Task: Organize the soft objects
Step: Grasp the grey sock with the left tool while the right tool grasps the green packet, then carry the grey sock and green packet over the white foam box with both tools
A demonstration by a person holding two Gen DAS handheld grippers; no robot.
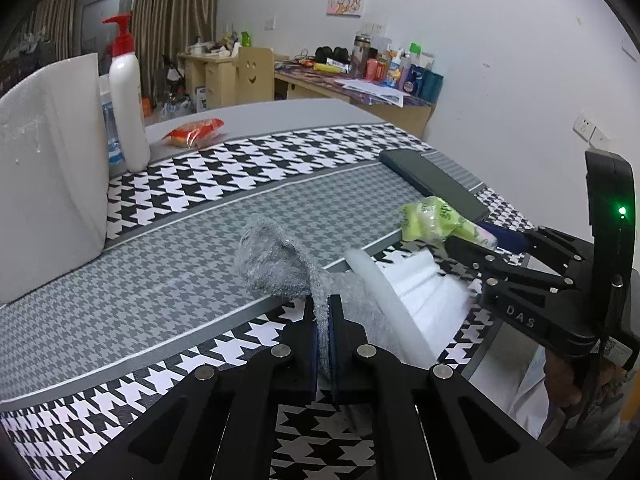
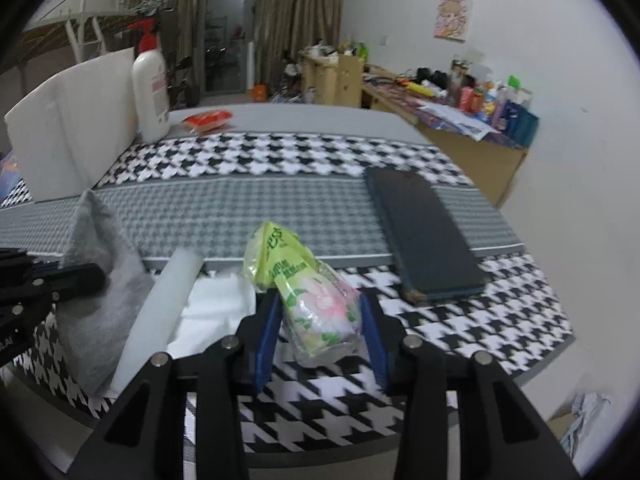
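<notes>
A grey fuzzy cloth (image 1: 280,260) lies near the front of the houndstooth table cover, and my left gripper (image 1: 323,308) is shut on its edge, lifting a fold. The same cloth (image 2: 100,292) shows at the left of the right wrist view. A tissue pack in a green and pink wrapper (image 2: 308,300) sits between the blue pads of my right gripper (image 2: 320,312), which press on its two sides. In the left wrist view the right gripper (image 1: 480,240) holds that pack (image 1: 432,220) at the right. A white foam sheet (image 2: 168,304) lies between the two.
A dark flat book (image 2: 424,232) lies at the right of the table. A white foam block (image 1: 48,176) and a white pump bottle (image 1: 126,96) with a red top stand at the left. A red packet (image 1: 194,132) lies farther back. Cluttered desks line the wall.
</notes>
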